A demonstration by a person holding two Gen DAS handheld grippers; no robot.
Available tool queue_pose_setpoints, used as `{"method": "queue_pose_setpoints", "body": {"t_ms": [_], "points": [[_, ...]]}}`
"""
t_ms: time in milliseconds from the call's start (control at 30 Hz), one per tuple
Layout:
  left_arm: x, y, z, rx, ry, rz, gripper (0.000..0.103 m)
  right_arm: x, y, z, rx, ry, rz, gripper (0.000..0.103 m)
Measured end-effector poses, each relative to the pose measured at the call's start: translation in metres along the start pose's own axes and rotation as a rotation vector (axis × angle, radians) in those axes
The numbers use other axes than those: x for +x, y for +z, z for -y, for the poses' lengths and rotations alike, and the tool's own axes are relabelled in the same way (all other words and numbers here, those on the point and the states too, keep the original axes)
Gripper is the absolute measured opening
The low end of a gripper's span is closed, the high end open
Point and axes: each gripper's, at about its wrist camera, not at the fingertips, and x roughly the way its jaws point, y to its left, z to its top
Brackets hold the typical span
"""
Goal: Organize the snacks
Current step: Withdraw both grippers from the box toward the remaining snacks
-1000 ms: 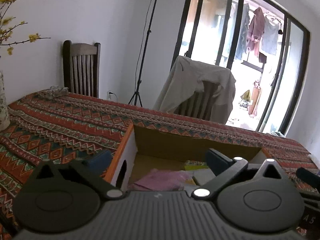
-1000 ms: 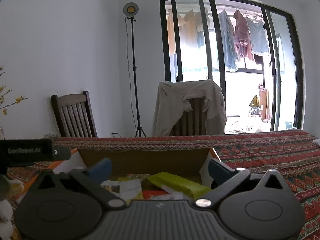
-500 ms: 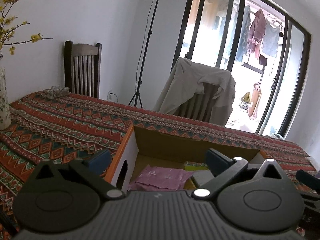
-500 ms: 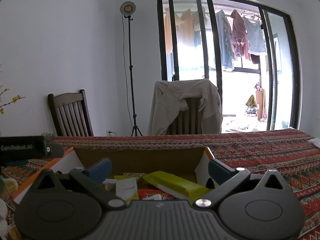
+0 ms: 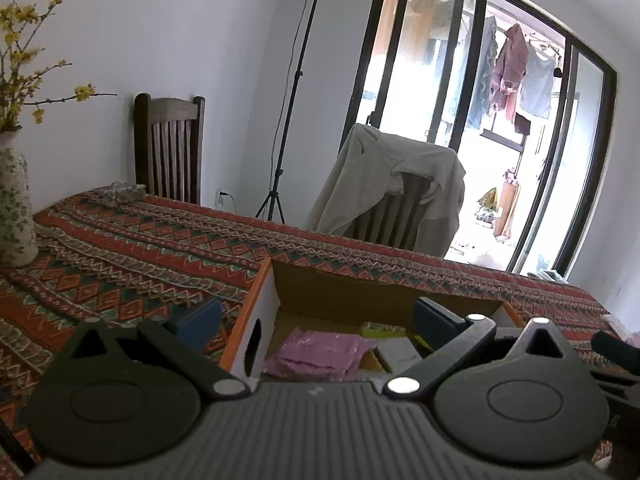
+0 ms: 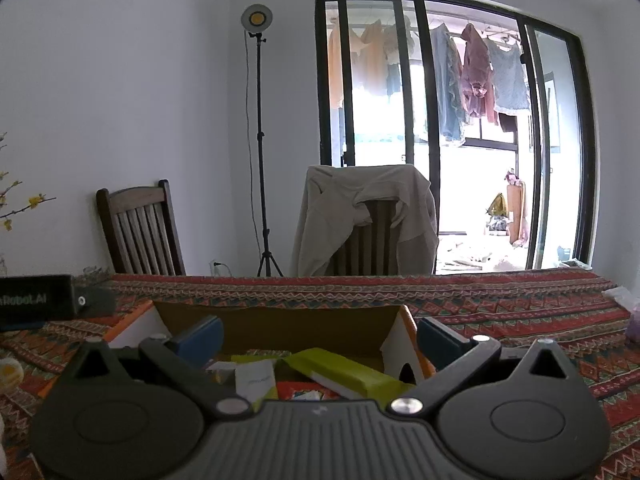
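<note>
An open cardboard box (image 5: 352, 300) sits on the patterned tablecloth (image 5: 132, 256), near the table's front edge. Inside it I see a pink packet (image 5: 320, 354) lying flat toward the left wall, and in the right wrist view a yellow-green packet (image 6: 340, 372) lying slanted beside a white card (image 6: 254, 380). My left gripper (image 5: 316, 320) hangs above the box's left wall, its fingers spread wide with nothing between them; the left finger is over the cloth, the right over the box. My right gripper (image 6: 318, 334) hovers over the box, likewise spread and empty. To the far left stands a speckled vase (image 5: 14, 208) with yellow-flowered twigs. Behind the table are a wooden chair (image 5: 170, 148), a second chair draped with a beige jacket (image 5: 384, 184), a lamp on a tripod (image 6: 258, 140) and glass doors (image 6: 452, 128) with laundry hanging beyond.
</note>
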Motion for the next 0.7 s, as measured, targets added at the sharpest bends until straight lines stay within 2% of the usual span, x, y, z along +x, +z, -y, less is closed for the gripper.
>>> {"method": "queue_pose_setpoints", "body": {"t_ms": [700], "points": [[-0.068,-0.030,-0.030,0.013,0.013,-0.018,0.103,-0.067,-0.024,0.000,-0.022,0.014,-0.051,0.103]]}}
